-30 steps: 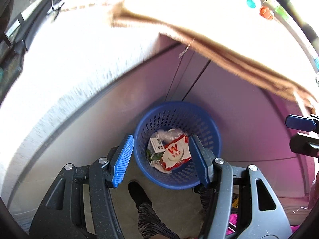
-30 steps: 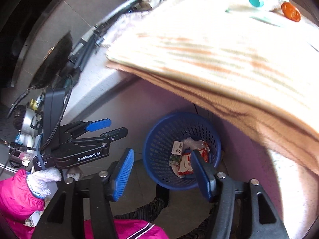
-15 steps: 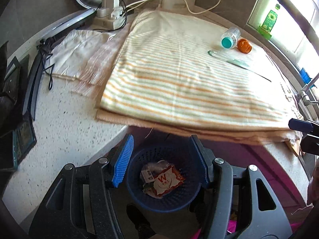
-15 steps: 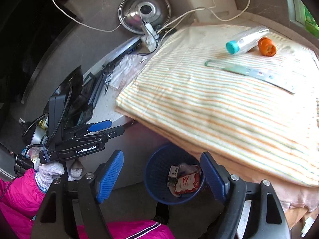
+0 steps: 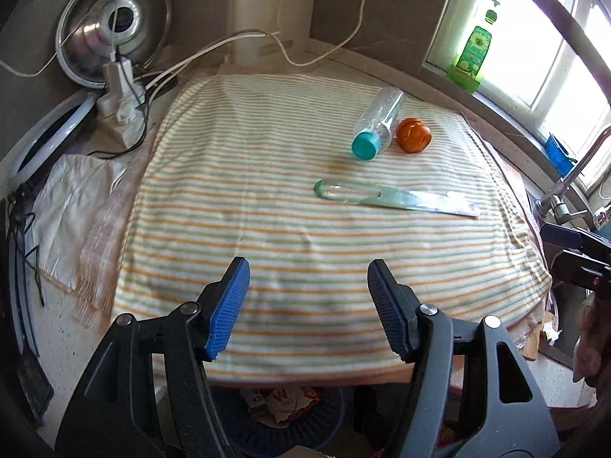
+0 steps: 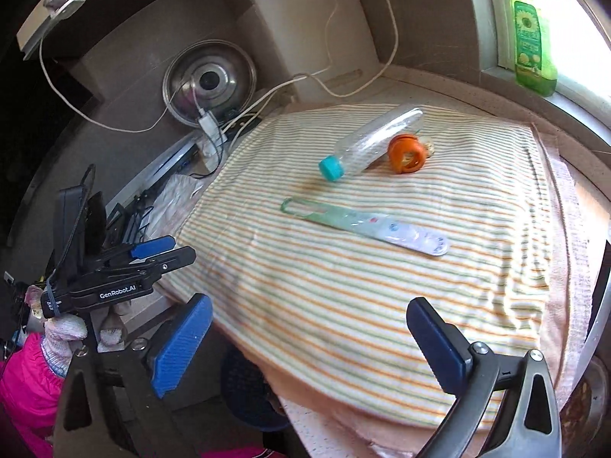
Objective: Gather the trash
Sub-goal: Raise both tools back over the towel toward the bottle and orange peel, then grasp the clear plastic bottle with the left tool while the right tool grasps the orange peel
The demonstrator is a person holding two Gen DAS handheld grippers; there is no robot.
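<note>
On the striped cloth [image 5: 267, 198] lie a clear plastic bottle [image 5: 378, 126] [image 6: 370, 141] with a teal cap, an orange peel-like piece [image 5: 413, 135] [image 6: 406, 152] and a flat clear plastic packet [image 5: 393, 198] [image 6: 362, 225]. My left gripper [image 5: 308, 267] hovers over the cloth's near edge, its jaws opening with nothing between them. My right gripper [image 6: 309, 303] hangs over the cloth's near side, jaws opening wide and empty. Below the counter edge the blue basket [image 5: 336, 420] [image 6: 244, 393] holds wrappers [image 5: 282, 400], mostly hidden.
A steel pot lid [image 5: 110, 34], a white plug block [image 5: 118, 103] and cables stand at the back left. A green soap bottle [image 5: 471, 49] is on the window sill and a tap [image 5: 573, 183] at the right. A pink sleeve [image 6: 26, 381] shows beside the left gripper [image 6: 152, 255].
Both grippers rose from over the basket under the counter to above the countertop. The right jaws spread much wider; the left jaws widened slightly. The basket slid nearly out of sight.
</note>
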